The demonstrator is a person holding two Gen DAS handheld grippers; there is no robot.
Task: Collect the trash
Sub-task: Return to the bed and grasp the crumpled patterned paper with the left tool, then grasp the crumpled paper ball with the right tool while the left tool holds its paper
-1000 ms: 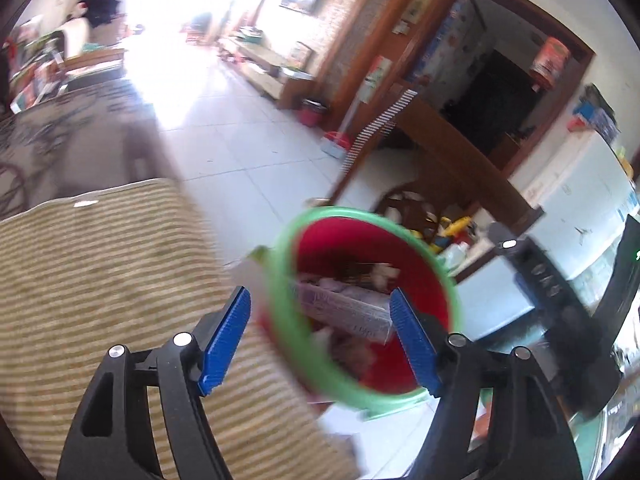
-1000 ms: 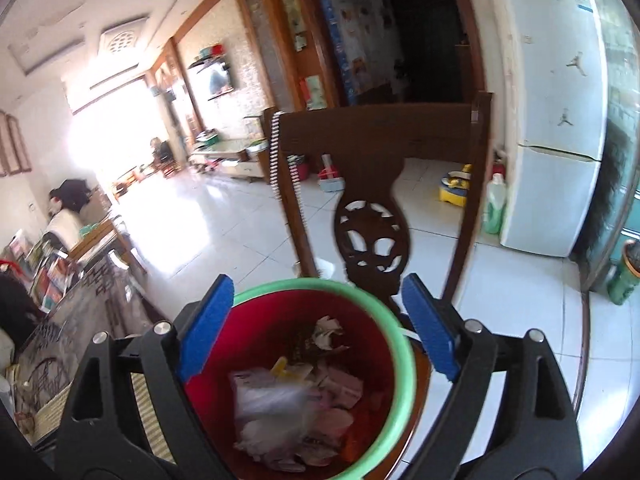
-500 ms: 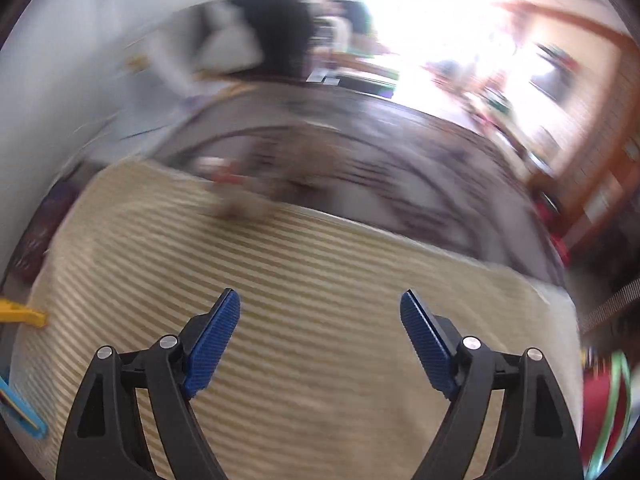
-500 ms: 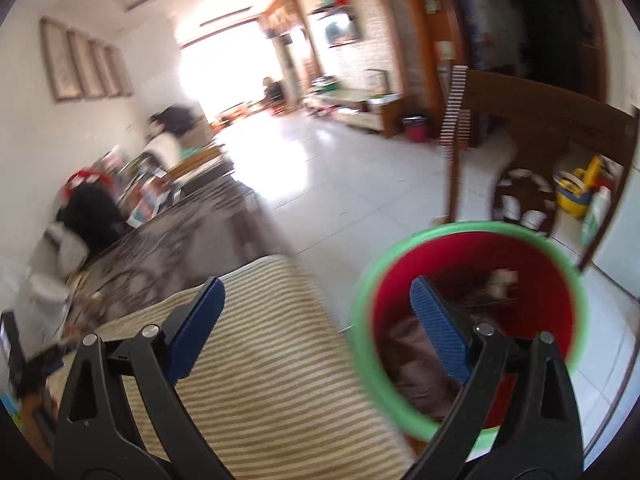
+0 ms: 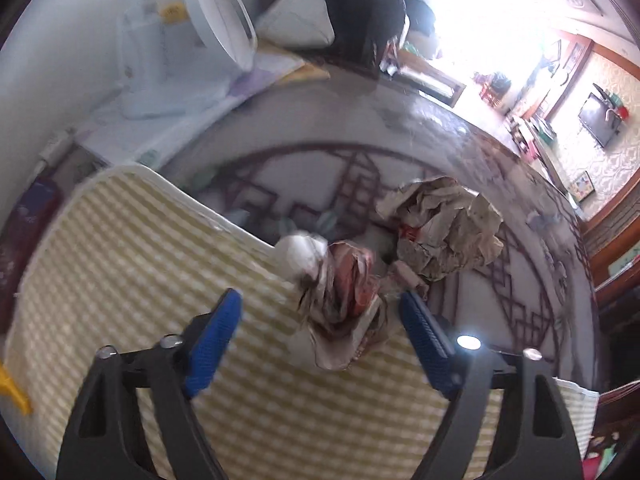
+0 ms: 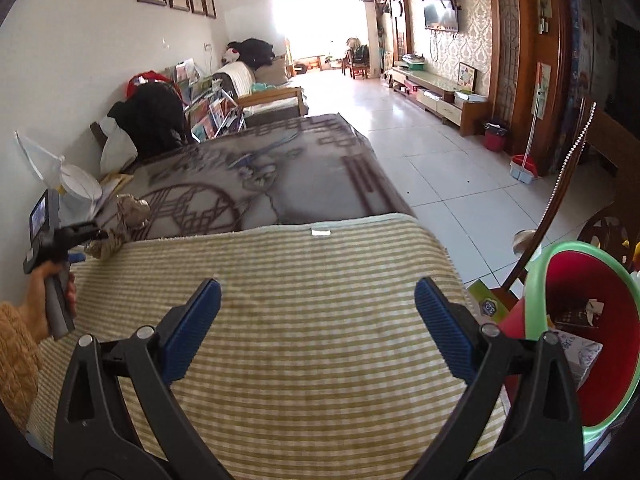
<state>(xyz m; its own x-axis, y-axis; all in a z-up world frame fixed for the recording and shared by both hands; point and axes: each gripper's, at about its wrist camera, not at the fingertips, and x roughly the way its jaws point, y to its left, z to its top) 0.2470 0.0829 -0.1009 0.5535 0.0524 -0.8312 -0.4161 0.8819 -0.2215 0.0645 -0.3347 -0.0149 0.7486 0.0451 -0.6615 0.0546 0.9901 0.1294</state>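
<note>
L hand-held gripper (image 5: 320, 322) apart, crumpled paper (image 5: 340, 296) between, blurry | R hand-held gripper (image 6: 318, 314) apart | bin (image 6: 580, 332) cut off

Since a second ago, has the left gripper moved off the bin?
Yes. The left gripper swung from the bin across the striped mat to crumpled paper.

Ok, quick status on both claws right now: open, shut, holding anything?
Left claw: open, holding nothing, crumpled paper wad between its fingers, not gripped.
Right claw: open, empty, above the striped mat.
</note>
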